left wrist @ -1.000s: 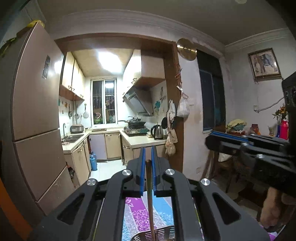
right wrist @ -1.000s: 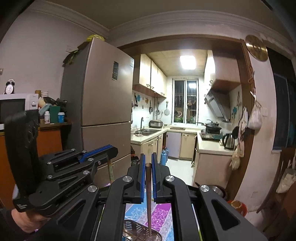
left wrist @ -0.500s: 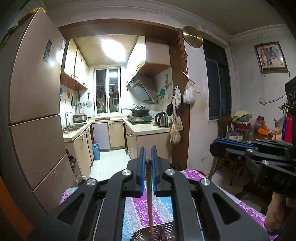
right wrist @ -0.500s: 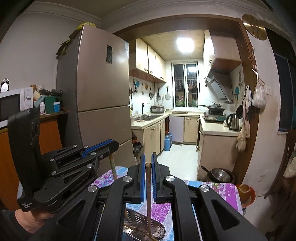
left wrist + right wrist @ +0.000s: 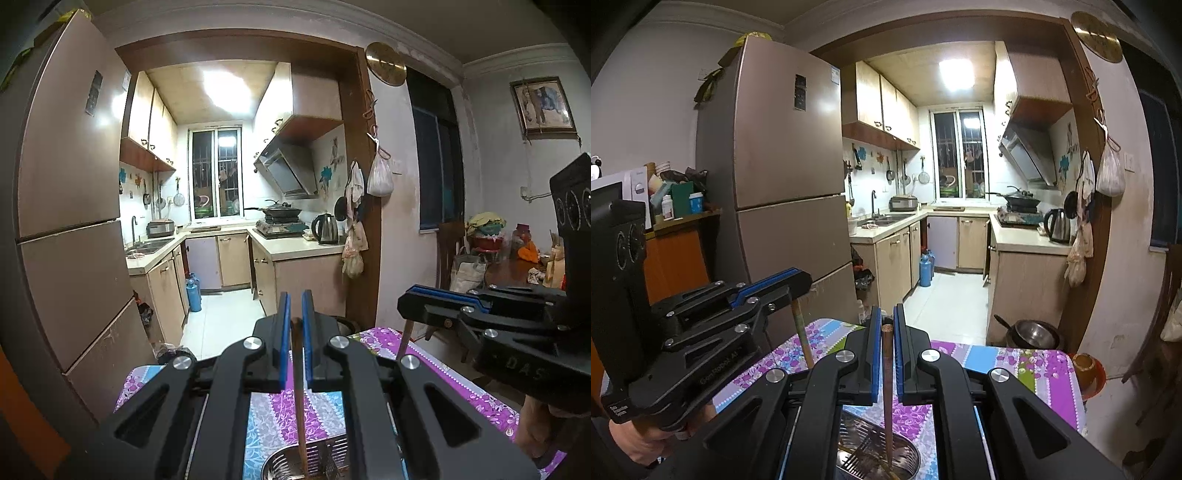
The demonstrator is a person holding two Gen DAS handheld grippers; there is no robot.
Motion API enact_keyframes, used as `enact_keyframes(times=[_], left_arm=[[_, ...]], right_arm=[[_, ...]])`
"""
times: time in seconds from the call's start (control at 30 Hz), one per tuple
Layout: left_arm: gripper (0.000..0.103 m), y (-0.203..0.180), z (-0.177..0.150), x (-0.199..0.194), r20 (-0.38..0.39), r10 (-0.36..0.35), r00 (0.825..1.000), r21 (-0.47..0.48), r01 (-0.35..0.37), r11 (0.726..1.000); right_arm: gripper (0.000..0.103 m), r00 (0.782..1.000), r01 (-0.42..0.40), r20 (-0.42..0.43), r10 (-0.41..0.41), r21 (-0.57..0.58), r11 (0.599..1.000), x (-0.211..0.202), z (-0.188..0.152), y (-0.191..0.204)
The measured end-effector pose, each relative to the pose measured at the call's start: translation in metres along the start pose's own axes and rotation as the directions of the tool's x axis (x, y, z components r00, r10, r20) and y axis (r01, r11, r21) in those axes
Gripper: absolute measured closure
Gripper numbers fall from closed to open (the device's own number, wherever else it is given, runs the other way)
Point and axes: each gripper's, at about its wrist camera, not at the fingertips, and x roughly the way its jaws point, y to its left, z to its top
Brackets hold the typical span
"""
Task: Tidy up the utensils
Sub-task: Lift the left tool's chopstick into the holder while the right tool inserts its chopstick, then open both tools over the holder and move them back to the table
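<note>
In the left wrist view my left gripper (image 5: 294, 308) is shut on a wooden chopstick (image 5: 298, 398) that stands upright, its lower end inside a perforated metal utensil holder (image 5: 280, 463) on the table. My right gripper (image 5: 885, 319) is likewise shut on a second chopstick (image 5: 887, 398), whose tip reaches into the same holder (image 5: 905, 456). Each gripper shows in the other's view: the right gripper (image 5: 406, 297) at the right with its chopstick (image 5: 404, 338) hanging below, the left gripper (image 5: 799, 278) at the left with its chopstick (image 5: 802, 332). A fork and other utensils lie in the holder.
A purple and blue floral cloth covers the table (image 5: 1015, 365). Beyond its far edge are a tall fridge (image 5: 783, 177), a metal pot (image 5: 1034, 334) on the floor by the kitchen doorway, and a small bowl on an orange plate (image 5: 1086, 367). A wooden chair and cluttered side table (image 5: 513, 266) stand at the right.
Both grippers have sunk toward the table, each still holding its chopstick. More of the tablecloth shows, and the chopstick ends sit deeper in the metal holder.
</note>
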Motion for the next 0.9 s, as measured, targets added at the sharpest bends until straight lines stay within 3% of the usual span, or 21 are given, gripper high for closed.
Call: enact_keyframes(times=[0.3,0.5,0.57,0.6,0.73,0.9], left_arm=[[0.097,0.0,-0.001,-0.007,-0.015,0.004,1.0,-0.001,-0.005,1.0],[0.094,-0.006,-0.025,-0.079,0.0,-0.018,1.0,-0.02,0.018,1.0],[0.072,-0.012,-0.051,-0.116,-0.003,-0.02,1.0,-0.008,0.02,1.0],[0.069,-0.014,-0.066,-0.133,-0.008,-0.022,1.0,-0.001,0.022,1.0],[0.067,-0.024,-0.142,-0.185,-0.103,-0.063,0.993,-0.023,0.061,0.998],[0.067,-0.056,-0.246,-0.211,-0.276,-0.071,0.958,0.015,0.079,0.997]], right_arm=[[0.095,1.0,0.018,0.01,-0.018,0.009,1.0,-0.015,-0.001,-0.004],[0.095,0.997,-0.005,0.078,0.006,-0.018,1.0,-0.089,-0.013,0.012],[0.095,0.995,-0.024,0.094,0.026,-0.029,0.999,-0.121,-0.033,0.021],[0.095,0.994,-0.029,0.101,0.032,-0.032,0.999,-0.137,-0.048,0.026],[0.095,0.996,-0.045,0.076,0.047,-0.036,0.998,-0.187,-0.126,0.049],[0.095,1.0,-0.018,-0.007,0.018,-0.008,1.0,-0.213,-0.216,0.071]])
